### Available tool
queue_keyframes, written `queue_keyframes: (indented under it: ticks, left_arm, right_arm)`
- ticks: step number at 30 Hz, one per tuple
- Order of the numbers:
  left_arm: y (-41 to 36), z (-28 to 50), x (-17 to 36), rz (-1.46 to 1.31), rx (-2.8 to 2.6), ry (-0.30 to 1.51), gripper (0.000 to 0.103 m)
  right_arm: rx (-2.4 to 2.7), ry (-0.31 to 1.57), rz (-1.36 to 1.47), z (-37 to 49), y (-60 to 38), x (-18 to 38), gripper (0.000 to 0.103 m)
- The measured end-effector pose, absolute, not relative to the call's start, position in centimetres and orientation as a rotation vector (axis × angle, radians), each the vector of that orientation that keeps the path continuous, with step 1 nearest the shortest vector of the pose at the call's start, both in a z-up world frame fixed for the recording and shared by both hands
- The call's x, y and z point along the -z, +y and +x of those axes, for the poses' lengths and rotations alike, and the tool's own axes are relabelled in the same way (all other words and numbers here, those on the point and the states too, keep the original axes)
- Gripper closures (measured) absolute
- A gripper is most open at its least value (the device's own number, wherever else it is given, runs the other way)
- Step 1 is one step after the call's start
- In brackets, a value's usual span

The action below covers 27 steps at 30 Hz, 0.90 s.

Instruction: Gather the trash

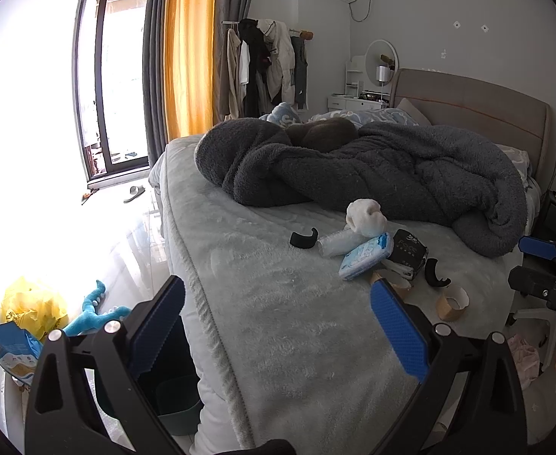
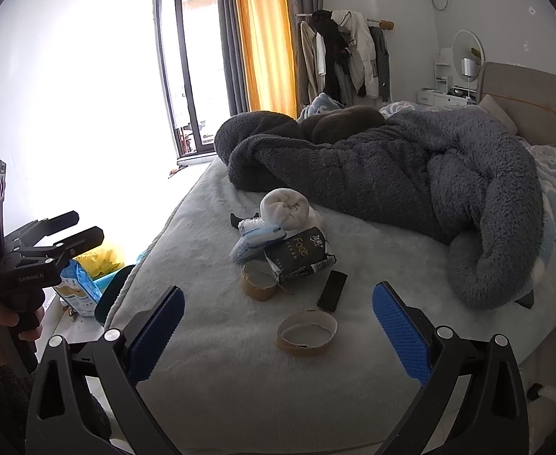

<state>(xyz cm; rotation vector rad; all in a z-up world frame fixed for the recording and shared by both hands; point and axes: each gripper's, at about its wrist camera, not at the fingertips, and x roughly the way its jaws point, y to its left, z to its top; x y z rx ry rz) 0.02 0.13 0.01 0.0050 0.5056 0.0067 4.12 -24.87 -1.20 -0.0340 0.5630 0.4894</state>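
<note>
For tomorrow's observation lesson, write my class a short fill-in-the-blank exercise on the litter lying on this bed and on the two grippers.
1. The black packet bears the word ____.
2. Both the left gripper and the right gripper hold ____.
3. The flattened tape roll lies nearest the ____ gripper.
4. The rumpled blanket is dark ____.

Missing words: Face; nothing; right; grey

You can read "Face" in pale letters on the black packet (image 2: pixel 301 254) lying on the bed, and "CenRobot.AI" on the body of your left gripper (image 2: pixel 74 233). Other print is too small to read.
</note>
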Motion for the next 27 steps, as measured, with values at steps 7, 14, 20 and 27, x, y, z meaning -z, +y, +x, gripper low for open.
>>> queue_keyframes:
  ticks: [7,14,20,27]
  left_arm:
    - [0.17,-0.01,0.0,0.003,-0.008,0.505,0.003]
    - [0.26,-0.03,-0.02,0.003,-0.006,0.505,0.003]
    - [0.23,-0.01,0.03,0.003,-0.007,0.504,0.003]
    - [0.34,-0.25,0.04,-0.008,-0.011,0.507,0.003]
  right_arm:
    - [-0.489,0.563,-0.036,4.03,-24.84,1.27,0.003]
    - [-0.49,0.564,-0.037,4.04,-24.86,1.24,0.003]
    - [-0.49,0.561,-0.032,4.11,-24.9,1.34,0.003]
    - [-0.49,0.564,-0.035,4.0,-24.94,1.28,0.003]
